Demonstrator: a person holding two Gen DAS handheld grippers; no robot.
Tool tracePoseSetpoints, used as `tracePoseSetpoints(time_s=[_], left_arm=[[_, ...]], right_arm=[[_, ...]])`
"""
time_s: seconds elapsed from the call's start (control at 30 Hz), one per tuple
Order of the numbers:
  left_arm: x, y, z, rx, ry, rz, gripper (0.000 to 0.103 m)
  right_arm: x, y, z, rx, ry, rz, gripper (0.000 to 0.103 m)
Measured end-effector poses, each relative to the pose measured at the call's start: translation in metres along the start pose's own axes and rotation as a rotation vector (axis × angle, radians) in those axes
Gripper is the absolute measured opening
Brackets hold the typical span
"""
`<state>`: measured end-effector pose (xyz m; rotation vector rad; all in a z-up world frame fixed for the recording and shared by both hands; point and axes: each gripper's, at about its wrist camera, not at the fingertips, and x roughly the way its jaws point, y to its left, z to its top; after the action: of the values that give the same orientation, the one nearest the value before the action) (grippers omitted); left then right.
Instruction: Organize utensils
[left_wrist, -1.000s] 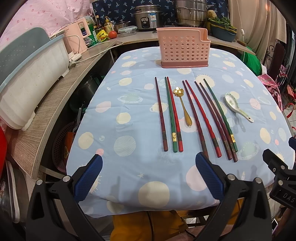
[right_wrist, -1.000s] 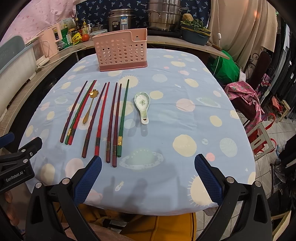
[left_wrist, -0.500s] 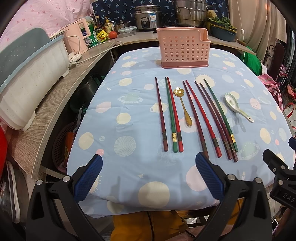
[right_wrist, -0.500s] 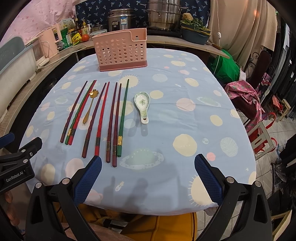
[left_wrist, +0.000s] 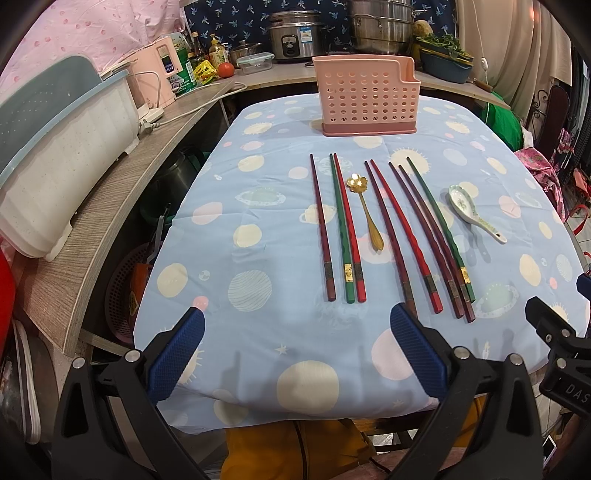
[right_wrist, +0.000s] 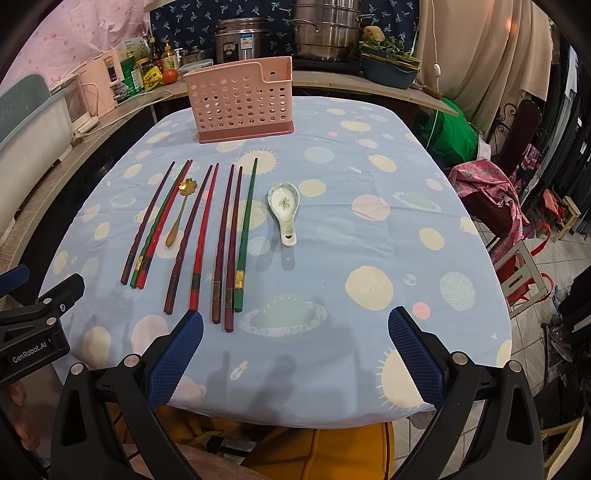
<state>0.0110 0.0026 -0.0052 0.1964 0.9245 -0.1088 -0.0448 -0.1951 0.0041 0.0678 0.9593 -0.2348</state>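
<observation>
Blue-padded left gripper (left_wrist: 297, 354) at near table edge, jaws wide apart, nothing between. Same for right gripper (right_wrist: 295, 356): spread wide, empty, over near edge of tablecloth (right_wrist: 369, 258).
Left view only: white bin (left_wrist: 62, 155) on wooden counter (left_wrist: 110, 206) at left. Right view only: pink-draped chair (right_wrist: 495, 199), green bag (right_wrist: 452, 134), tiled floor at right.
Mid-table: eight chopsticks (left_wrist: 384, 229) laid roughly parallel, handles toward cam, tips toward rack. Gold spoon (left_wrist: 365, 208) lying between 3rd and 4th stick from left, bowl end far. Ceramic spoon (right_wrist: 284, 206) just right of green stick, apart from it.
Far end: pink perforated rack (right_wrist: 242, 101) upright on cloth, well apart from utensils. Contents: can't tell, no utensils showing through holes or above rim.
Behind: rice cooker (right_wrist: 240, 37), steel steamer pot (right_wrist: 325, 31) on back counter.
</observation>
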Motion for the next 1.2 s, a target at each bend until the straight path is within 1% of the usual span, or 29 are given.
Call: tracePoseSetpoints(time_s=[0.43,0.73,1.0,1.2], left_arm=[[0.000,0.000,0.000,0.000,0.000,-0.001,0.096],[0.009,0.006,0.004,-0.024,0.026,-0.020,0.096],[0.022,0.008,0.014,-0.039,0.034,-0.022,0.096],[0.038,0.012,0.026,-0.058,0.043,-0.025,0.096]], right_arm=[[0.000,-0.001,0.000,0.001,0.000,0.001,0.096],[0.005,0.002,0.005,0.014,0.008,-0.002,0.096],[0.019,-0.011,0.023,0.043,-0.004,-0.006,0.096],[0.034,-0.017,0.046,0.059,-0.018,0.000,0.094]])
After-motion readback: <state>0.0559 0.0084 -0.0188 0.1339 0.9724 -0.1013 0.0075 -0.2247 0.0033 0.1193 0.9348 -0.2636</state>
